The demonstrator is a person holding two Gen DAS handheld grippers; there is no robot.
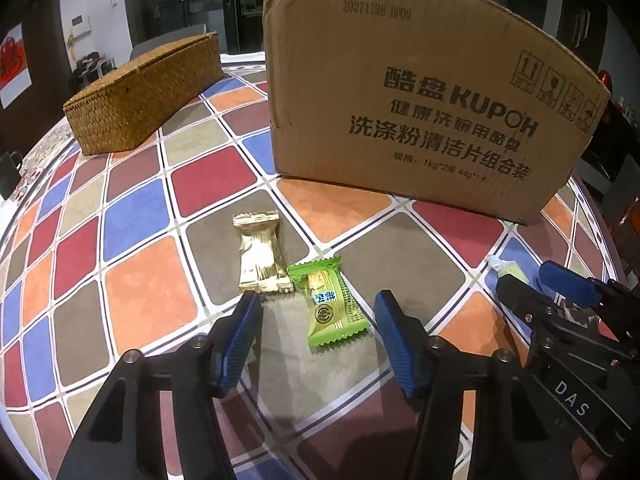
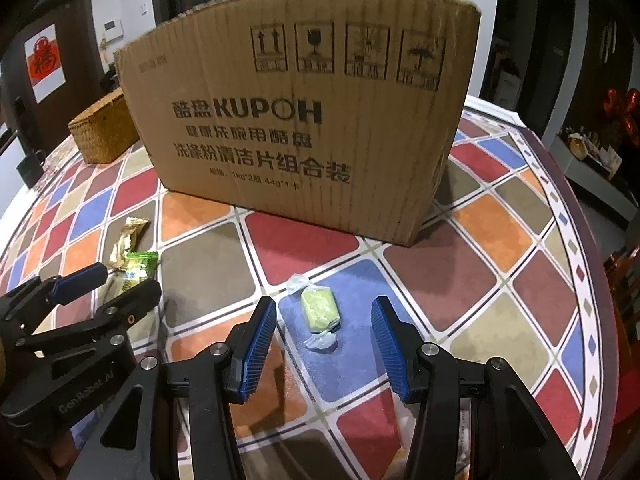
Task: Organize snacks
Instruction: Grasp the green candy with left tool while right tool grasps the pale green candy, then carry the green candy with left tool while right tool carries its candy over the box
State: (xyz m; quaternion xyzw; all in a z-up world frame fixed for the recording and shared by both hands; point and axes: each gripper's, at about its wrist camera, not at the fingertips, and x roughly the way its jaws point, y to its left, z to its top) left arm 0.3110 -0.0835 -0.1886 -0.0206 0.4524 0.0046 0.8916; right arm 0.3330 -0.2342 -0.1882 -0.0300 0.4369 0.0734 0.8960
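Observation:
A gold-wrapped snack (image 1: 260, 254) and a green-wrapped snack (image 1: 330, 304) lie side by side on the checkered tablecloth. My left gripper (image 1: 316, 300) is open, low over the table, with the green snack between its blue fingers. A pale green candy in clear wrap (image 2: 318, 308) lies on a blue tile. My right gripper (image 2: 324, 306) is open with that candy between its fingers. The gold snack (image 2: 128, 240) and green snack (image 2: 136, 268) show at the left of the right wrist view, behind the left gripper (image 2: 116, 280). The right gripper (image 1: 532, 276) shows at the right of the left wrist view, by the candy (image 1: 508, 268).
A tall cardboard box (image 1: 420, 96) printed KUPOH stands just behind the snacks; it also fills the right wrist view (image 2: 304, 120). A woven basket box (image 1: 148, 96) sits at the far left. The round table's edge (image 2: 592, 264) curves on the right.

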